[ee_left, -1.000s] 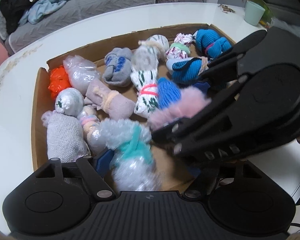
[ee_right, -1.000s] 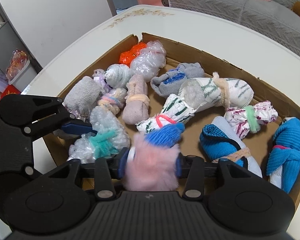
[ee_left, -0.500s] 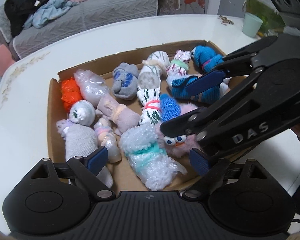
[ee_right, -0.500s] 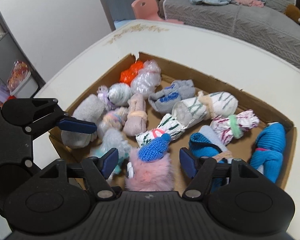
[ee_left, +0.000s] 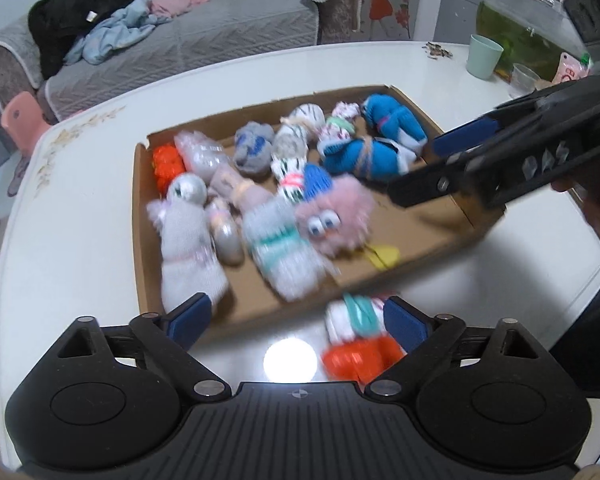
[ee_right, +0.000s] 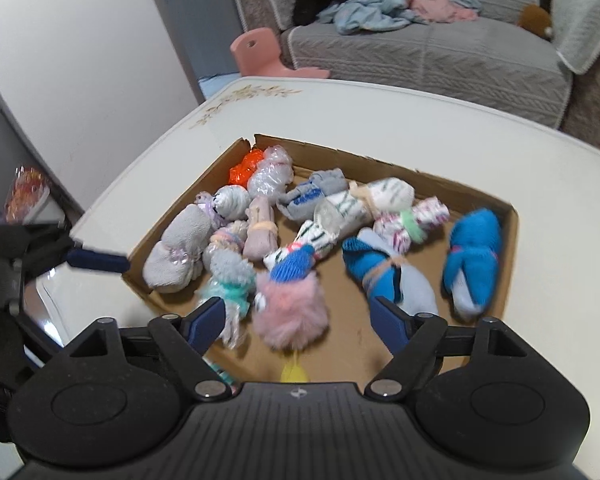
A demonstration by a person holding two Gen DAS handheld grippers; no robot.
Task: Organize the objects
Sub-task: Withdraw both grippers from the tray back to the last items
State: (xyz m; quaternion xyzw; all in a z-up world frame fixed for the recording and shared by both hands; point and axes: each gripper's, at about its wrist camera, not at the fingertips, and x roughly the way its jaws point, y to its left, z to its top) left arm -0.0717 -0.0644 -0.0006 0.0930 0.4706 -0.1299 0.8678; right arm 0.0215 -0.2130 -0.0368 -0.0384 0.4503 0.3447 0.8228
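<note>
A shallow cardboard box (ee_left: pixel 140 240) (ee_right: pixel 512 240) on the white table holds several rolled socks and bundles. A pink fluffy toy (ee_left: pixel 334 216) (ee_right: pixel 290 306) with a blue knit hat lies in the box near its front edge. My right gripper (ee_right: pixel 298 316) is open and empty, just above and behind the toy; it also shows at the right of the left wrist view (ee_left: pixel 428 168). My left gripper (ee_left: pixel 296 316) is open and empty, outside the box's near wall. A white roll with a teal band and an orange bundle (ee_left: pixel 360 340) lies on the table by its right finger.
A green cup (ee_left: pixel 485 56) and a clear cup (ee_left: pixel 522 80) stand at the table's far right edge by a fish tank. A grey sofa (ee_right: pixel 420 52) with clothes and a pink stool (ee_right: pixel 268 54) are beyond the table.
My right gripper opened and let go of the pink fluffy toy, which now lies in the box. Both grippers have pulled back from the box.
</note>
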